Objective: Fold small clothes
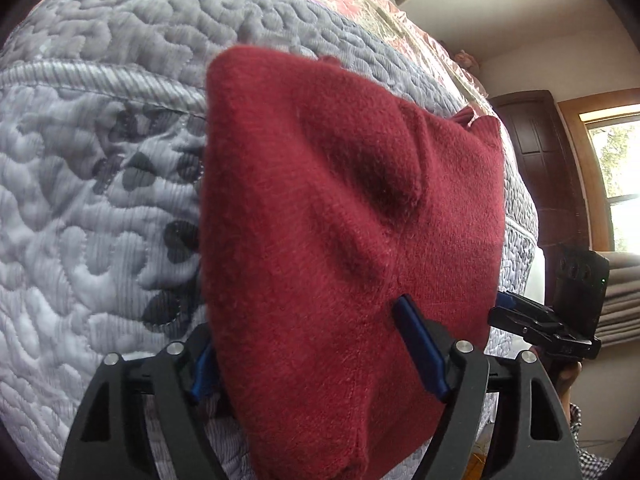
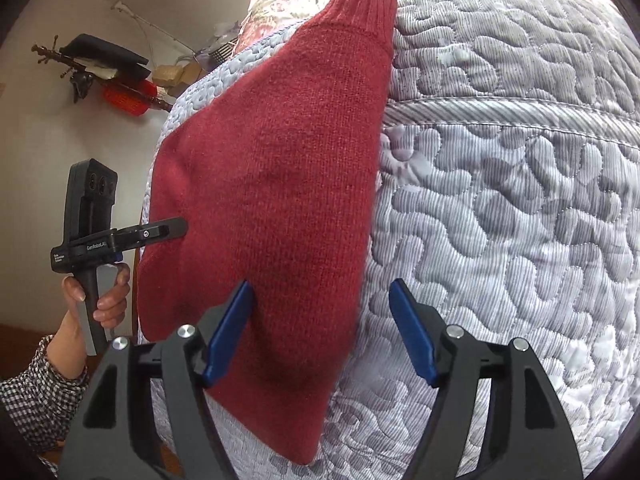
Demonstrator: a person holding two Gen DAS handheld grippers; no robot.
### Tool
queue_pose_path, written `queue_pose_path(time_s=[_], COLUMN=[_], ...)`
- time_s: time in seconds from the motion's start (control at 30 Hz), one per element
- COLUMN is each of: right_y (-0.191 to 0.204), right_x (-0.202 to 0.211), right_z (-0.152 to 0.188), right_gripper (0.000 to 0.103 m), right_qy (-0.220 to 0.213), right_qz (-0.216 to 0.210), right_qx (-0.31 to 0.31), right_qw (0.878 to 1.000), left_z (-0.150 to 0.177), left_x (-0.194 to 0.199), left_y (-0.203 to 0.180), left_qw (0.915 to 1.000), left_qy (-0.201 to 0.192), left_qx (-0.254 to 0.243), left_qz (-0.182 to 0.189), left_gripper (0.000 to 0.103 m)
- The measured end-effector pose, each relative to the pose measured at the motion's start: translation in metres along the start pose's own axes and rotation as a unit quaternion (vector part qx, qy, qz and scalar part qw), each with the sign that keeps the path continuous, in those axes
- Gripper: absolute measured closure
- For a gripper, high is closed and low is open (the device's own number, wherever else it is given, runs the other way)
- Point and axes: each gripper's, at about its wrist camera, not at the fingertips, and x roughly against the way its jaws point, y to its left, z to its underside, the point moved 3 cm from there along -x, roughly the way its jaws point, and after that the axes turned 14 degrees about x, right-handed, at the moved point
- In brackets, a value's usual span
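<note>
The red knit lies flat on the quilt, partly folded, its long axis running straight ahead of both claws, from the near hem under the fingers to the ribbed cuff at the far end.

Left claw: fingers spread, straddling the near edge of the knit; the cloth fills the gap and drapes over the left blue pad, while the right pad rests on top of it. Released, gripping nothing (whether any layer is caught underneath is hidden).

Right claw: also released, jaws wide. Its left pad sits on the knit's near right portion; its right pad is over bare quilt, so the knit's right edge passes between the fingers.

The left claw appears from the side in the right wrist view, its tip touching the knit's left edge, held by a hand in a checked sleeve.

Judged relation: the knit extends forward from both claws, and each is equally near its own side. A lengthwise fold would likely need the near hem pinched at both corners and carried ahead toward the cuff; the loose hump mid-cloth may bunch.
</note>
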Motion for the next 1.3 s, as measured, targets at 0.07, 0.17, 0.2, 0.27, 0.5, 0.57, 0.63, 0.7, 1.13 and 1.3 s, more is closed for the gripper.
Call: queue_pose_path(time_s=[0.07,0.17,0.2,0.27,0.5,0.57,0.63,0.7,1.13,1.3], right_y=[-0.003,-0.006,-0.008,-0.010,-0.014,-0.011,-0.010,-0.008,0.012,0.004], right_x=[-0.005,-0.016,-0.019,-0.026,-0.040,-0.037,-0.027,-0.015,0.105,0.152], right_z=[-0.001,-0.004,-0.005,-0.006,-0.007,-0.008,-0.005,-0.002,0.060,0.093], right_gripper=[0.030,0.028,0.027,0.027,0.045,0.054,0.061,0.063,0.067,0.067], right_qy=[0.002,0.001,0.000,-0.002,-0.009,-0.015,-0.027,-0.037,-0.075,-0.082], right_qz=[-0.005,-0.020,-0.029,-0.051,-0.098,-0.101,-0.111,-0.117,-0.094,-0.074], right_qx=[-0.006,-0.016,-0.021,-0.036,-0.071,-0.069,-0.070,-0.072,-0.034,-0.024], right_qw=[1.000,1.000,0.999,0.998,0.993,0.992,0.991,0.990,0.992,0.994], left_z=[-0.005,-0.014,-0.015,-0.016,-0.015,-0.013,-0.010,-0.004,0.078,0.115], left_x=[-0.008,-0.015,-0.016,-0.017,-0.023,-0.019,-0.012,-0.003,0.032,0.023], left_y=[-0.002,-0.002,-0.002,-0.002,-0.003,-0.001,0.002,-0.005,-0.078,-0.122], left_qw=[0.9999,0.9993,0.9992,0.9991,0.9962,0.9952,0.9942,0.9947,0.9889,0.9881], left_qy=[0.009,0.023,0.024,0.023,0.029,0.026,0.023,0.013,0.004,0.002], left_qx=[0.000,0.011,0.011,0.009,0.025,0.029,0.035,0.024,-0.016,-0.036], left_qz=[0.007,0.027,0.030,0.034,0.079,0.089,0.099,0.099,0.148,0.150], left_gripper=[0.022,0.023,0.026,0.034,0.055,0.060,0.062,0.064,0.066,0.066])
